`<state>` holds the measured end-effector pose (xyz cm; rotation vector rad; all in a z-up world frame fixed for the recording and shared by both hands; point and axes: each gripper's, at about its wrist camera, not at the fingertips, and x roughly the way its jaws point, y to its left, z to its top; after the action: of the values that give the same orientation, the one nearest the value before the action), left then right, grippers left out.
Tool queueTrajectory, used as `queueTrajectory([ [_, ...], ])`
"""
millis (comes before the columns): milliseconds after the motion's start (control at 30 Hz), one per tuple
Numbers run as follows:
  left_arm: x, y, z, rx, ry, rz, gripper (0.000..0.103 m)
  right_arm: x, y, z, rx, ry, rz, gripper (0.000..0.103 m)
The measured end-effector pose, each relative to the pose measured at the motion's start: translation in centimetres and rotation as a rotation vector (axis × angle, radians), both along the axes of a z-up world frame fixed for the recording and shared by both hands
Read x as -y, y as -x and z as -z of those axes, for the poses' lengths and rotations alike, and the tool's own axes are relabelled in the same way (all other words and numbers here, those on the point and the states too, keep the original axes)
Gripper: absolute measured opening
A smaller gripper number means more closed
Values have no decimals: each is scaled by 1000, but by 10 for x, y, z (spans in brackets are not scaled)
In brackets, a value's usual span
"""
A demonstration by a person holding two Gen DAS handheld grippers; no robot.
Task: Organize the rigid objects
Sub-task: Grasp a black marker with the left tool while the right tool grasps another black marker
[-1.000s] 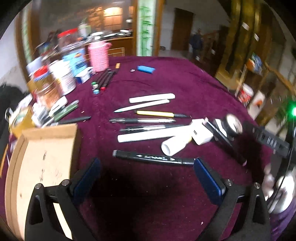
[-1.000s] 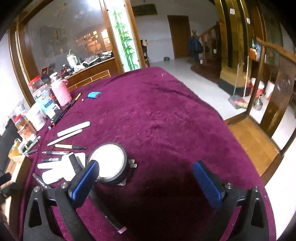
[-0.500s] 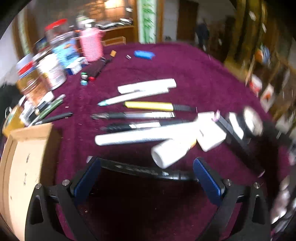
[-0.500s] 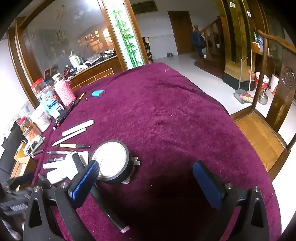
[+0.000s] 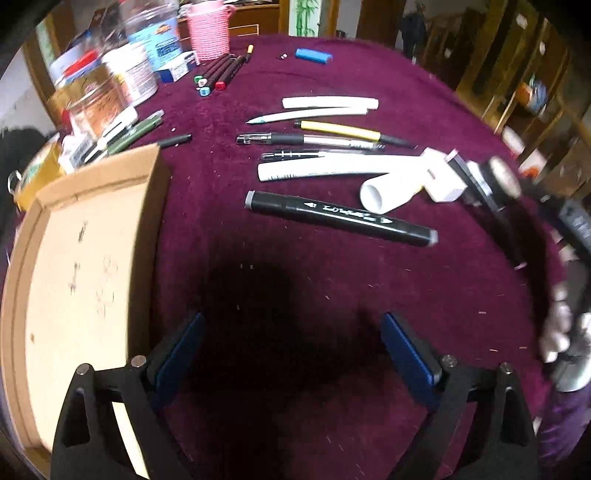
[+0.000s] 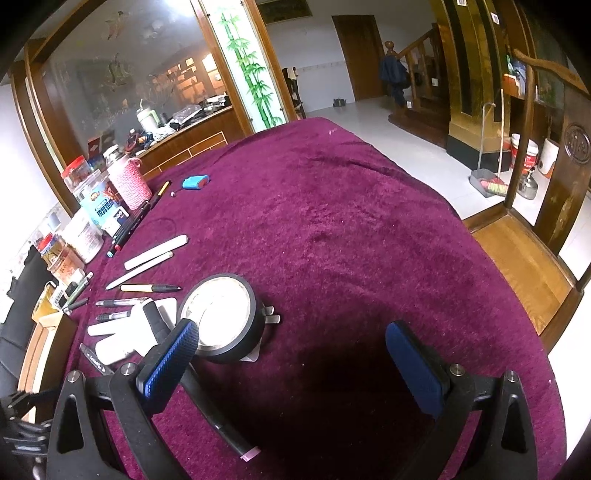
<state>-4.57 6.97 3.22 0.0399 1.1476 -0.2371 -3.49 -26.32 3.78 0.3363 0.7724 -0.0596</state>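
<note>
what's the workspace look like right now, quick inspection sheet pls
surface: purple velvet tablecloth, lint-flecked.
job's things: black marker, row of pens, white tubes, black tape roll; cardboard box lies at the left.
clutter: jars, pink knitted holder, blue lighter.
grippers: left gripper open, empty, jaws just closing slightly; right gripper open, empty.
cables: nothing seen.
surroundings: wooden staircase, broom and dustpan.
</note>
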Motion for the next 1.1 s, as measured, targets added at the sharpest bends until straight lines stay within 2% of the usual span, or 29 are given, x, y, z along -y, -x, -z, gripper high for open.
queueTrajectory([
  [100, -1, -3, -12, 25, 130, -11, 95, 0, -1, 1, -7, -7, -3, 102],
  [167, 19, -11, -24, 103, 80, 62, 95, -1, 0, 2, -10, -8, -1, 102],
  [267, 57, -22, -30, 224, -39, 310, 95, 0, -1, 2, -14, -10, 2, 102],
  [300, 68, -28, -25, 226, -81, 408, 95, -1, -1, 3, -18, -10, 1, 102],
  [367, 82, -40, -11, 186, -160, 521, 95, -1, -2, 4, -24, -10, 1, 102],
  [500, 96, -49, 15, 70, -226, 661, 95, 0, -4, 5, -32, -20, 0, 102],
  [567, 95, -51, 17, 17, -176, 668, 87, 1, -5, 6, -39, -31, 0, 102],
  [600, 91, -51, 18, -24, -136, 656, 75, 2, -6, 7, -42, -35, 0, 102],
  [667, 87, -48, 16, -75, -81, 655, 74, 3, -7, 8, -50, -44, -3, 102],
  [767, 93, -23, 15, -96, -97, 709, 72, 3, -7, 9, -51, -49, -5, 102],
  [867, 102, -5, 18, -69, -153, 714, 73, 3, -7, 9, -50, -49, -7, 102],
  [933, 103, -7, 18, -68, -128, 668, 73, 3, -7, 9, -51, -49, -6, 102],
  [1033, 99, -4, 18, -3, -91, 590, 75, 3, -7, 9, -51, -50, -3, 102],
  [1067, 96, 0, 17, 9, -85, 567, 73, 4, -6, 9, -47, -51, 1, 102],
  [1100, 94, 4, 15, 20, -80, 536, 60, 4, -6, 8, -42, -53, 6, 102],
])
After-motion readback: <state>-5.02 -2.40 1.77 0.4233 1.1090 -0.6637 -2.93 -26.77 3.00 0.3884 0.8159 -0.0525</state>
